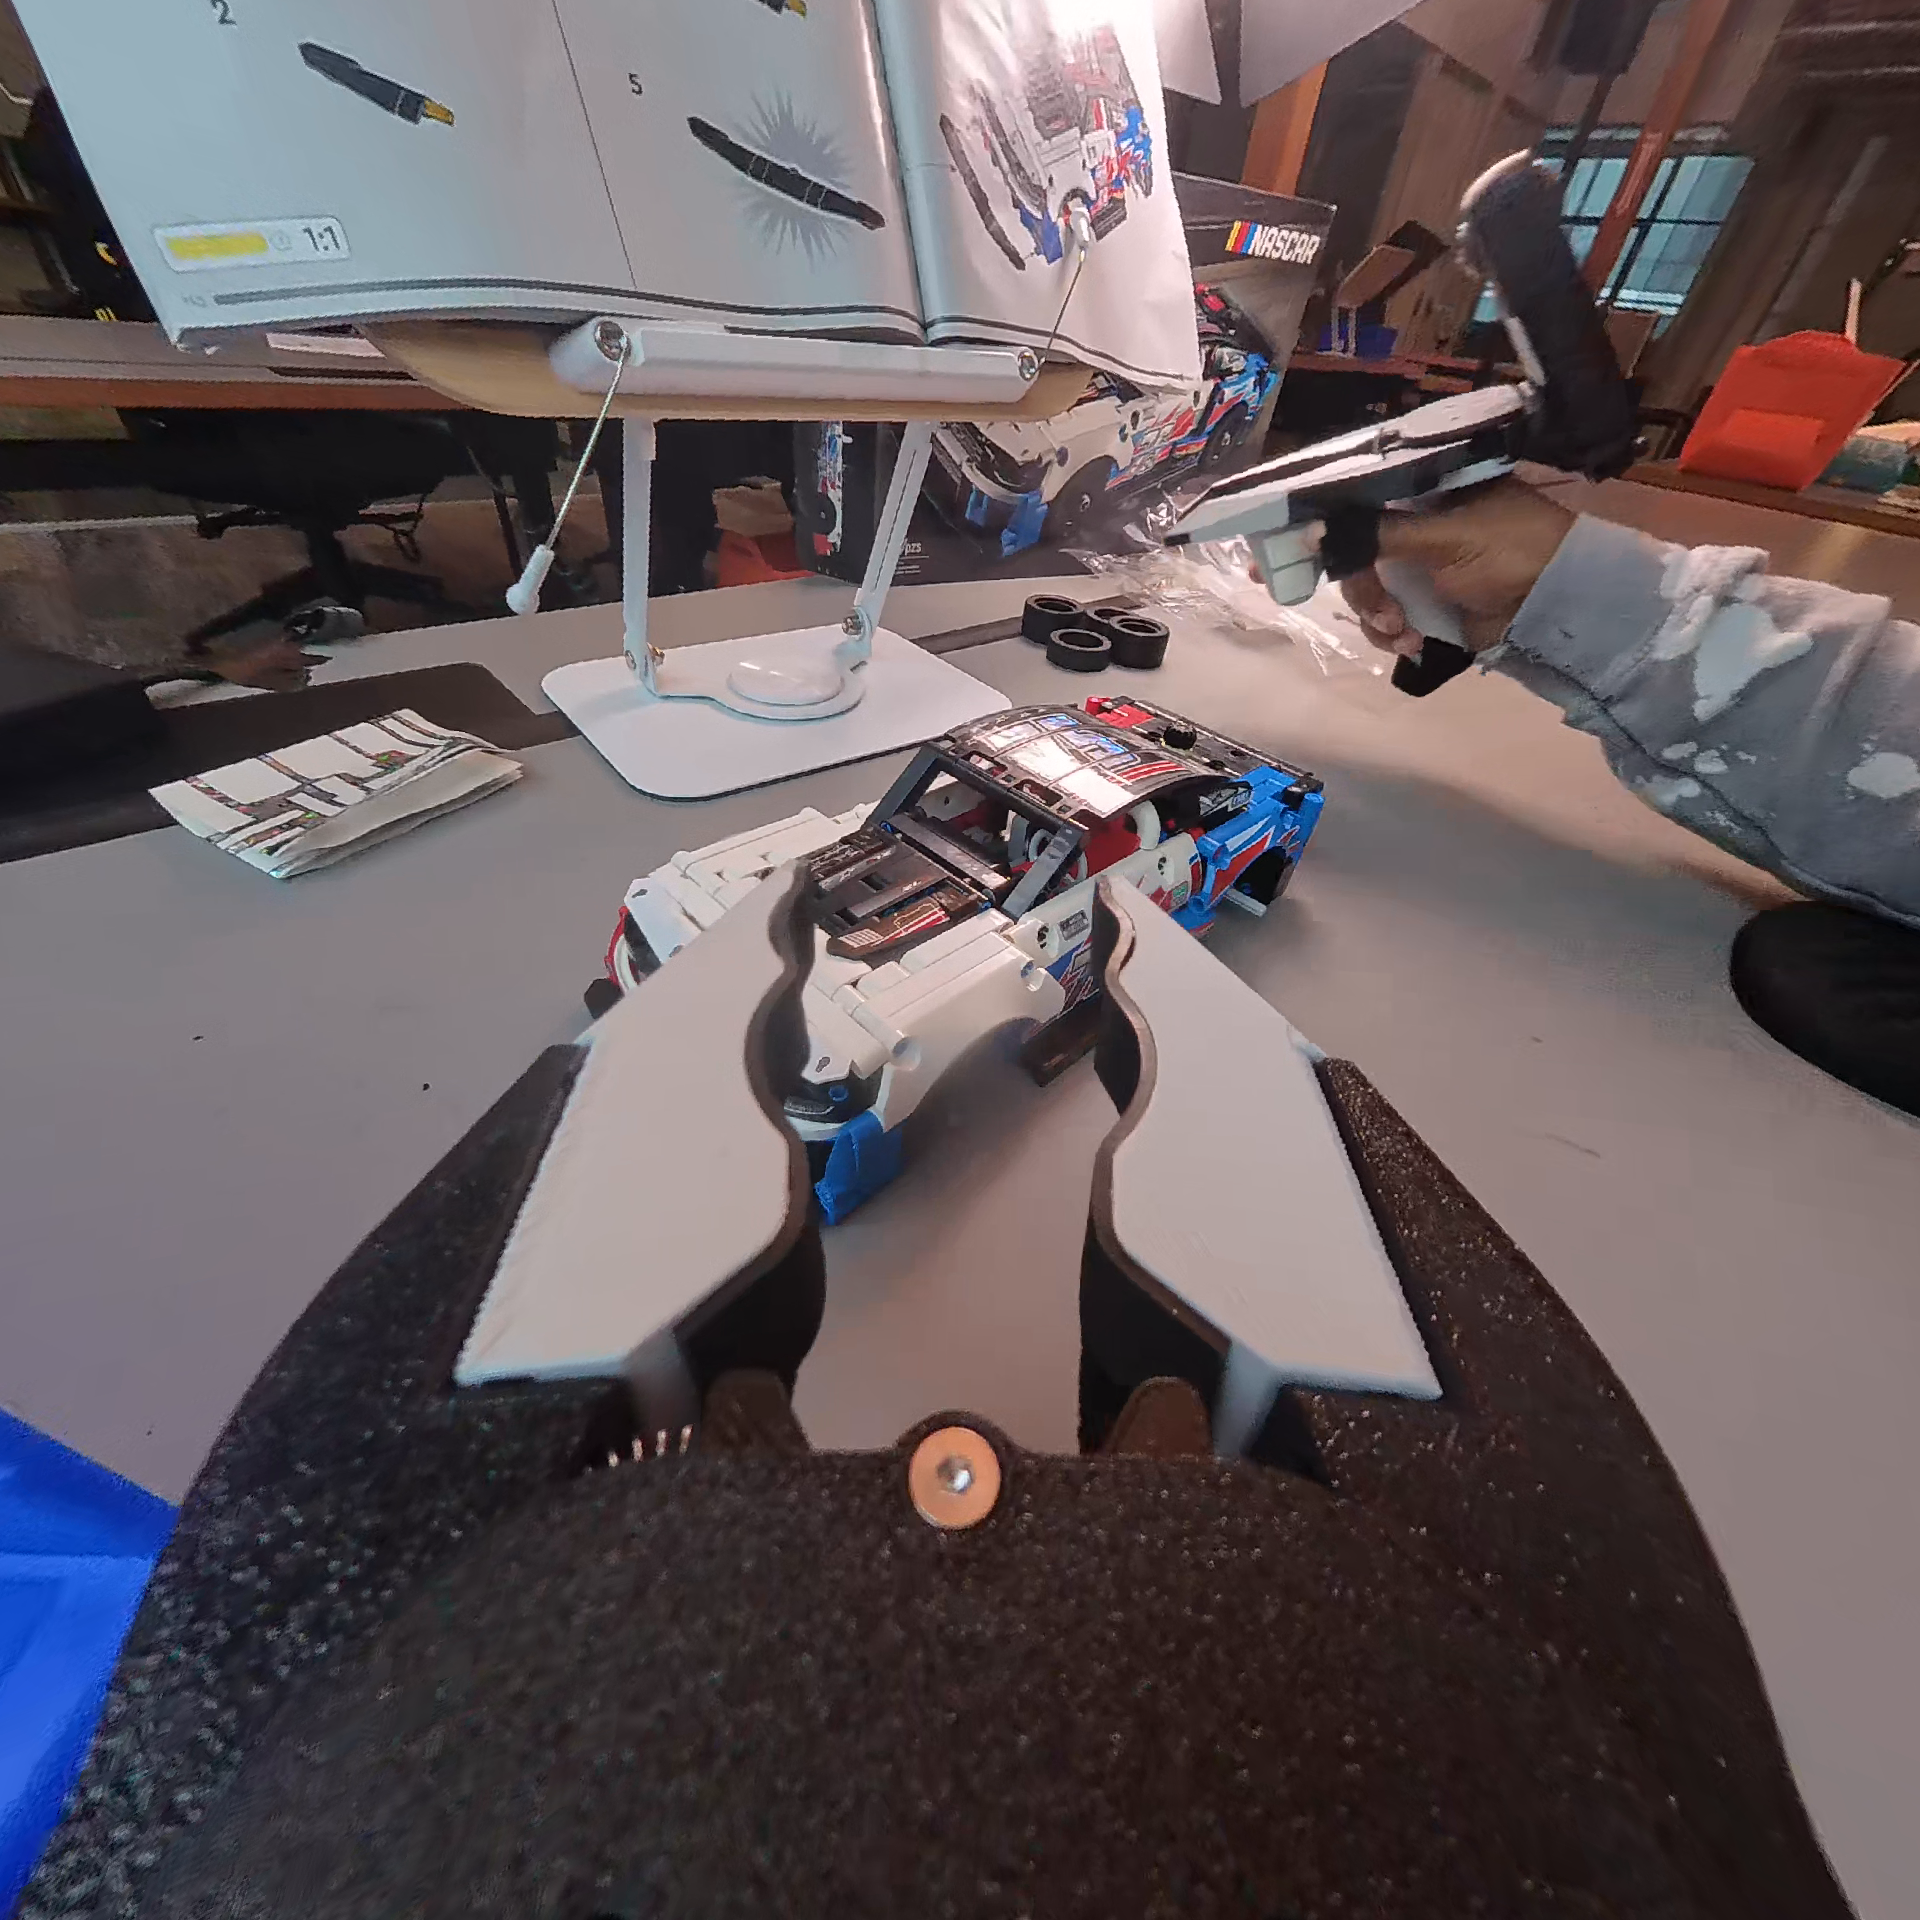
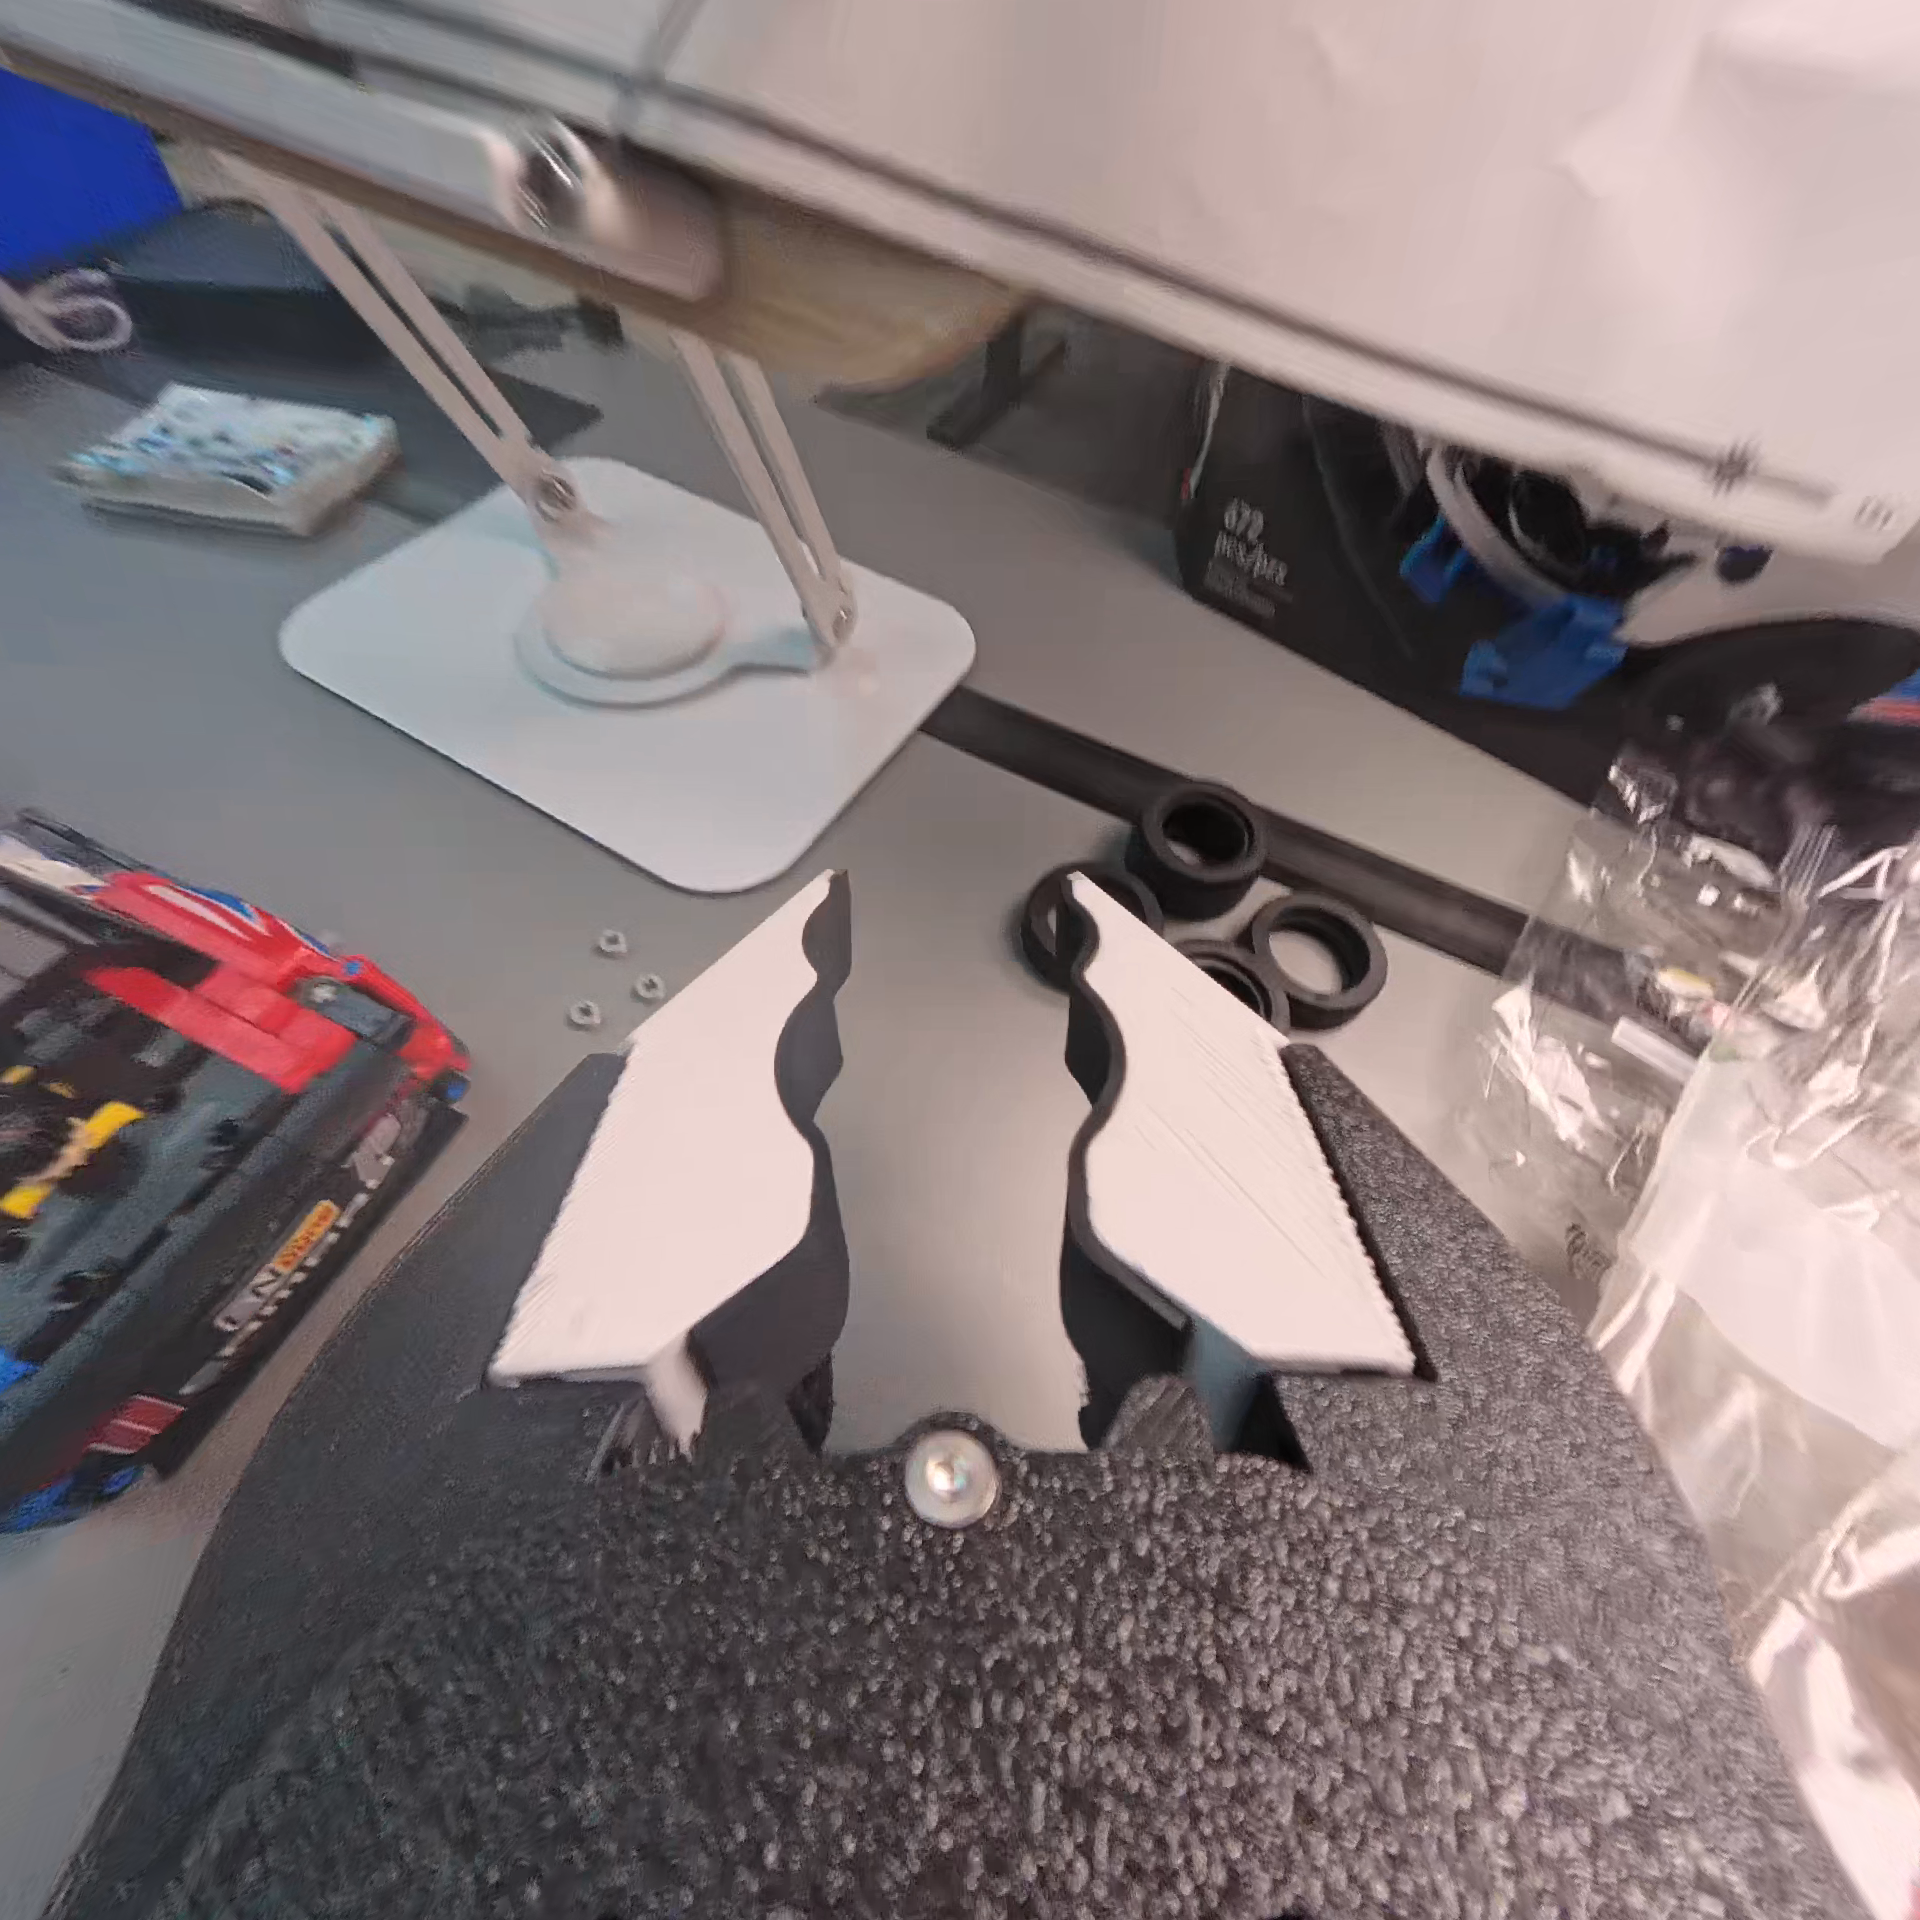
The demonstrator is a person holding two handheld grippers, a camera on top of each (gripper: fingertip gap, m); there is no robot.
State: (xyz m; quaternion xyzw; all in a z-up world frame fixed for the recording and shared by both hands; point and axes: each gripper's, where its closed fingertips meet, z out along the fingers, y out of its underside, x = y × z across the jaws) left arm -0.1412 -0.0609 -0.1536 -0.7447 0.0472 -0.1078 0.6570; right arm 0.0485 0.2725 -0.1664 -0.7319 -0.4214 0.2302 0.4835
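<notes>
Brick-built race car (image 1: 966,914) is lying on the grey desk (image 1: 312,1039), its white nose sitting between the spread fingers of my left claw (image 1: 951,914), which is gripping nothing; I am judging it light but snap-together fragile, best taken across the solid lower body, not the roof panel. My right claw (image 2: 951,899) is hovering spread and empty over the loose black tyres (image 2: 1226,935), with crinkly clear bags (image 2: 1766,1143) just beside.

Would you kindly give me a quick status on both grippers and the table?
Left gripper open, straddling the car front. Right gripper open, empty, above the tyres. Stand, bags close by.
</notes>
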